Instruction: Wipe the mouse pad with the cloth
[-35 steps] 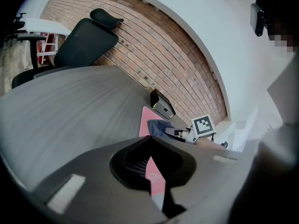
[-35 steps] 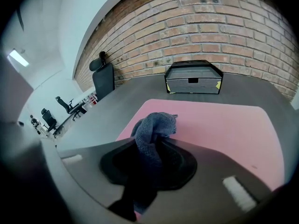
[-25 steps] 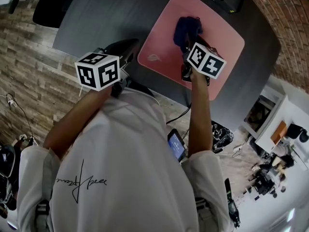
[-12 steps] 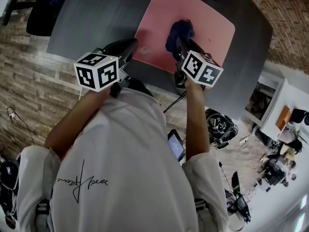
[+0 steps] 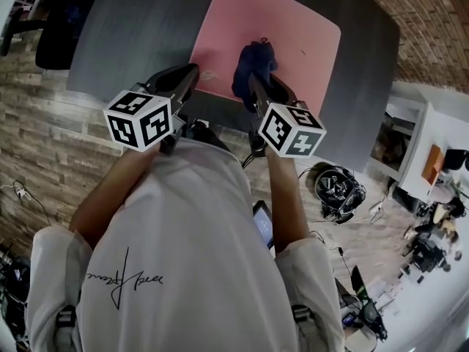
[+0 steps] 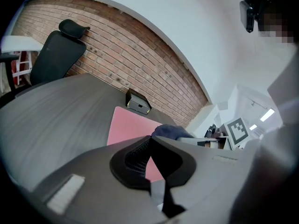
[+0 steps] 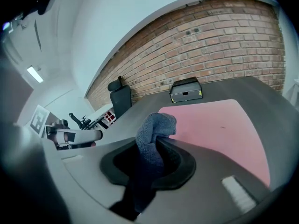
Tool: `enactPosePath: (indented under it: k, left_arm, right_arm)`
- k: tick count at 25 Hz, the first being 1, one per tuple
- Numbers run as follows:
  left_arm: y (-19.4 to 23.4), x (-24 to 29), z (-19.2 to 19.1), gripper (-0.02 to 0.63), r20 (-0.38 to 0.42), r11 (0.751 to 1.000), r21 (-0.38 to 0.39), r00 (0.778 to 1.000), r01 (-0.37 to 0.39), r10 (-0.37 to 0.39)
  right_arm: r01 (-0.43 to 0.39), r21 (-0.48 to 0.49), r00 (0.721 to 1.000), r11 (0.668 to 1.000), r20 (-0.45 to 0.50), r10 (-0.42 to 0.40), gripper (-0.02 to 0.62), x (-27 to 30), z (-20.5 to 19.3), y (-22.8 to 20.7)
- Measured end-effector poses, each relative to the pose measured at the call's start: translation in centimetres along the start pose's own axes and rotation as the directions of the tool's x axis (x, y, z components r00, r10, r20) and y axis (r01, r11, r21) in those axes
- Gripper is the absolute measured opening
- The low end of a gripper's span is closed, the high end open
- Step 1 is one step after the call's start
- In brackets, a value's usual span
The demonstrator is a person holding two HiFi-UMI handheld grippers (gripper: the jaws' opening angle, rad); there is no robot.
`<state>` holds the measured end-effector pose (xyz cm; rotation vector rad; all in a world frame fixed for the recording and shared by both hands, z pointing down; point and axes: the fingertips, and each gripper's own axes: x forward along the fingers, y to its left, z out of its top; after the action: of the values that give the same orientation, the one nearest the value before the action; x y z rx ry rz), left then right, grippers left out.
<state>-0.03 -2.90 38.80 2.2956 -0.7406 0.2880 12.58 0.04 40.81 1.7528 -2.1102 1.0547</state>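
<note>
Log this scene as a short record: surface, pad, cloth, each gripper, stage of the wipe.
surface: dark grey table
mouse pad: pink mouse pad lying flat on the table, with a black box at its far edge
cloth: blue cloth, bunched, over the near part of the pad
right gripper: right gripper, jaws shut on the cloth
left gripper: left gripper, jaws shut with nothing between them, over the table beside the pad's near left corner
stage: cloth at the pad; contact cannot be told
</note>
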Motion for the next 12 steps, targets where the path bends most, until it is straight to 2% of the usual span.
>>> enactPosePath:
  k: [4, 12]
  left_arm:
    - [-1.4, -0.6, -0.7, 0.006, -0.016, 0.999, 0.049, 1.000, 0.017, -0.017]
    - [-3.4, -0.5, -1.8, 0.009, -0.036, 0.997, 0.070, 0.999, 0.041, -0.039]
  right_arm:
    - [0.001, -0.018, 1.000, 1.000, 0.029, 0.000, 0.074, -1.9, -0.4, 1.3]
    - [-0.036, 0.006, 0.997, 0.999, 0.074, 0.036, 0.072, -5.0, -1.0, 2.1]
